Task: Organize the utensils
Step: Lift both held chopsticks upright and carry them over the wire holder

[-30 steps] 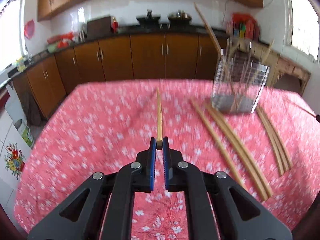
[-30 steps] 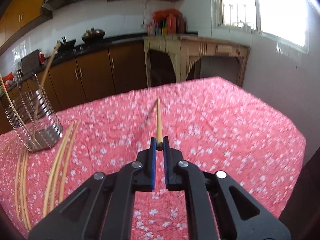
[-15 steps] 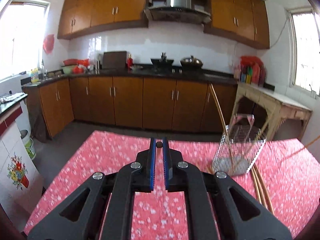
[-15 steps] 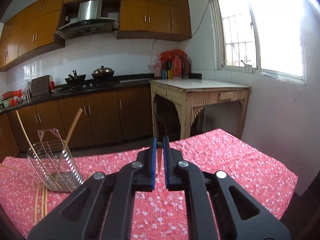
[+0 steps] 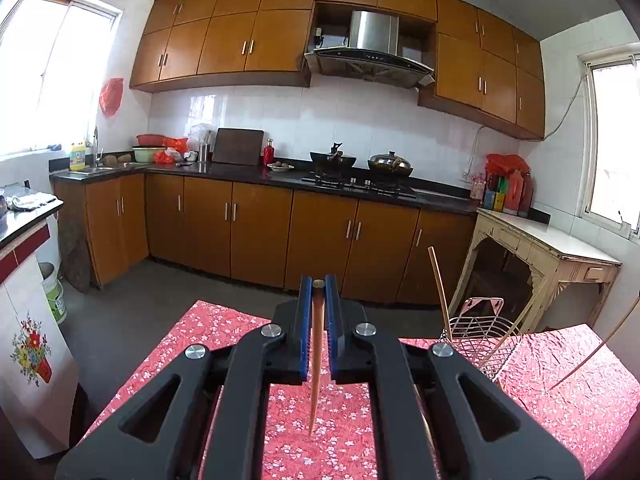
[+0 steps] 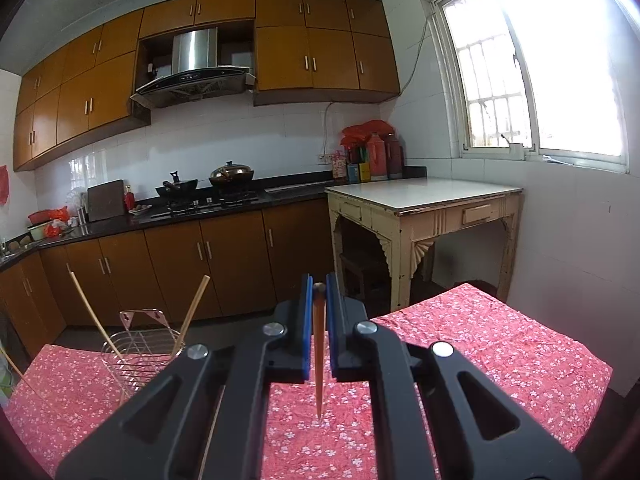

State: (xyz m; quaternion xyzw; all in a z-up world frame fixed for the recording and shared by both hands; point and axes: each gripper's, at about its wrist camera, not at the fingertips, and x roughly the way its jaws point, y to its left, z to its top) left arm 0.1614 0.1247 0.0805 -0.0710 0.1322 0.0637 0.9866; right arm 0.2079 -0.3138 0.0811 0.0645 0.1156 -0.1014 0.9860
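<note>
My left gripper [image 5: 318, 281] is shut on the thick end of a wooden chopstick [image 5: 316, 360], which hangs down between the fingers with its tip over the red floral tablecloth [image 5: 200, 340]. My right gripper [image 6: 319, 280] is likewise shut on the thick end of a second chopstick [image 6: 319, 360] that points down at the cloth [image 6: 480, 340]. A wire utensil holder [image 5: 476, 336] stands on the table to the right of the left gripper and to the left of the right one [image 6: 140, 348]. Chopsticks [image 6: 192, 312] lean inside it.
Brown kitchen cabinets [image 5: 256, 232] and a dark counter with pots run along the far wall. A cream side table [image 6: 420, 200] stands past the table's far right corner, under a window. A low cupboard [image 5: 36, 360] with a flower picture is at the left.
Both grippers have risen and tipped upward, so the views swing from the tabletop to the kitchen. The two chopsticks, which stuck out forward before, now hang down from the jaws.
</note>
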